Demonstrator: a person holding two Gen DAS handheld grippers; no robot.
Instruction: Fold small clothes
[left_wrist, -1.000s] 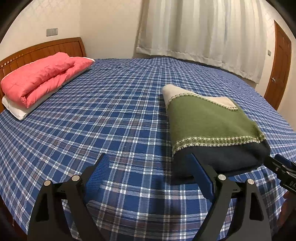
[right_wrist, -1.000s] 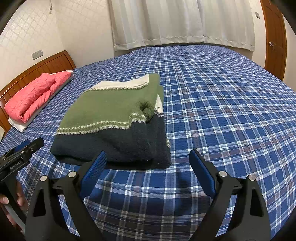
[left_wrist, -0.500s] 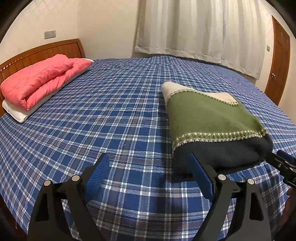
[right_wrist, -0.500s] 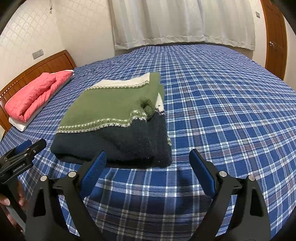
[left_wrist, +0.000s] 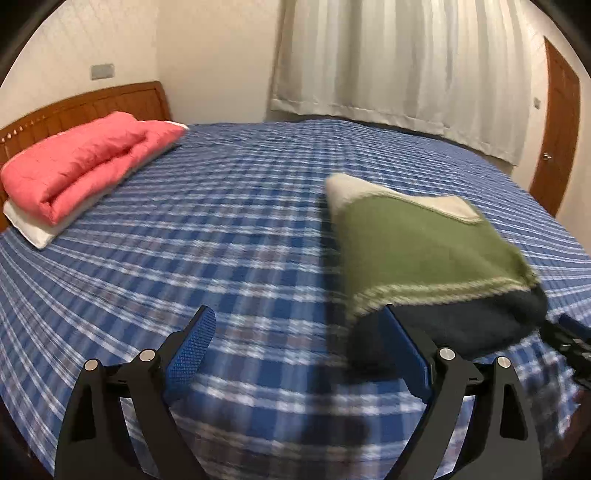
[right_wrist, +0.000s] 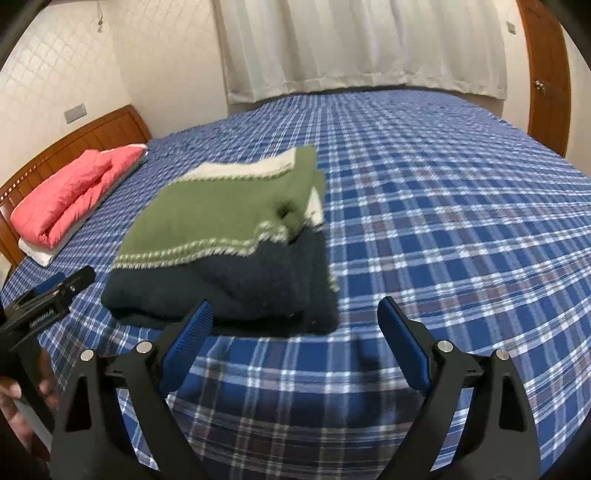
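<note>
A folded knit sweater (left_wrist: 424, 240), green over a dark navy band with cream trim, lies on the blue plaid bed. My left gripper (left_wrist: 297, 317) hovers just short of its near left corner. Its jaws are opening and only bedsheet shows between them. My right gripper (right_wrist: 295, 306) stands open in front of the sweater (right_wrist: 221, 236), near its right corner, with nothing between the pads. The left gripper's fingers (right_wrist: 74, 278) show at the left edge of the right wrist view, held by a hand (right_wrist: 14, 402).
The plaid bedsheet (left_wrist: 221, 240) spreads wide on every side of the sweater. A folded pink quilt (left_wrist: 81, 166) on a white pillow (left_wrist: 33, 229) lies by the wooden headboard (left_wrist: 92, 103) at far left. White curtains (right_wrist: 362, 44) and a wooden door (left_wrist: 557, 136) stand beyond the bed.
The left wrist view has drifted slightly and is now blurred. The sweater lies where it was. The right gripper has not moved.
</note>
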